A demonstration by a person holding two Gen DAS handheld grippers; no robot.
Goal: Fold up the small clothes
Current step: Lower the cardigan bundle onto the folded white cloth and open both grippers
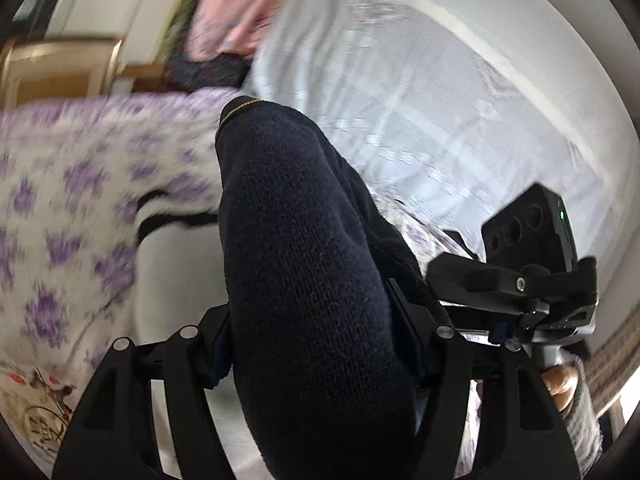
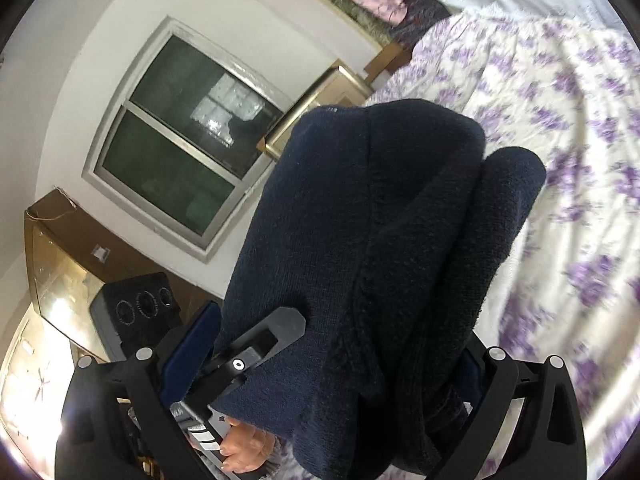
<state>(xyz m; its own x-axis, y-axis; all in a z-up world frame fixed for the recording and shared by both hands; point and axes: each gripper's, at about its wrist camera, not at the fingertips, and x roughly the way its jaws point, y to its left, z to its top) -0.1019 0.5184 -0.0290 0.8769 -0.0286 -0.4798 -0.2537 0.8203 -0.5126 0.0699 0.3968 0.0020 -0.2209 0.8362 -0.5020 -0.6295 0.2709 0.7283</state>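
A dark navy knitted garment [image 1: 304,264] hangs between both grippers, lifted above the bed. My left gripper [image 1: 320,344] is shut on it; the cloth drapes over and hides the fingertips. My right gripper [image 2: 352,364] is shut on the same garment [image 2: 360,220], which bulges up in thick folds and covers its fingers. The right gripper body [image 1: 532,276] shows at the right in the left wrist view, and the left gripper [image 2: 248,344] shows at the lower left in the right wrist view.
A bedspread with purple flowers [image 2: 560,128] lies below. A white quilt [image 1: 420,92] and pink pillow [image 1: 236,8] are at the head. A window [image 2: 180,152], wooden furniture [image 2: 328,92] and a speaker [image 2: 136,308] stand by the wall.
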